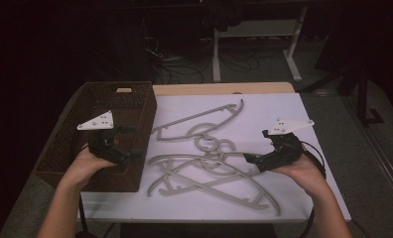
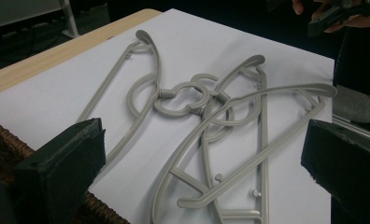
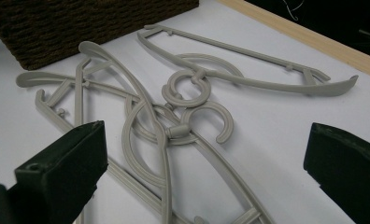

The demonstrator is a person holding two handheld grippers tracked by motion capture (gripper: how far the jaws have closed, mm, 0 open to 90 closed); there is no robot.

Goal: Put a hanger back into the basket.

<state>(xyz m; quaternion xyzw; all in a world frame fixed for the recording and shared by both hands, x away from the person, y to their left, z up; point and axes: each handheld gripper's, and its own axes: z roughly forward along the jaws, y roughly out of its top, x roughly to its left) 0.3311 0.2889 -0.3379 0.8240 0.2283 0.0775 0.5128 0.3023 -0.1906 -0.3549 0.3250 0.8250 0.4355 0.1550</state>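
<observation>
On the white tabletop (image 1: 303, 198) beside the brown wicker basket (image 1: 135, 106), the grey plastic hangers (image 1: 209, 163) lie tangled, hooks interlocked, none lifted. Both the left gripper (image 1: 127, 157) and right gripper (image 1: 248, 158) hover with jaws wide and empty, so sorting looks unstarted.

bg: white sheet (image 1: 313, 163) on wood table (image 1: 224, 89) | desk legs (image 1: 294, 49) behind

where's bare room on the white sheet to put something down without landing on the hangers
Bare sheet lies along the far right, between the top hanger and the sheet's right edge, above the right gripper. A thinner strip runs along the near edge of the white sheet. The middle is crowded with tangled grey hangers, which reach the wicker basket at the left.
</observation>
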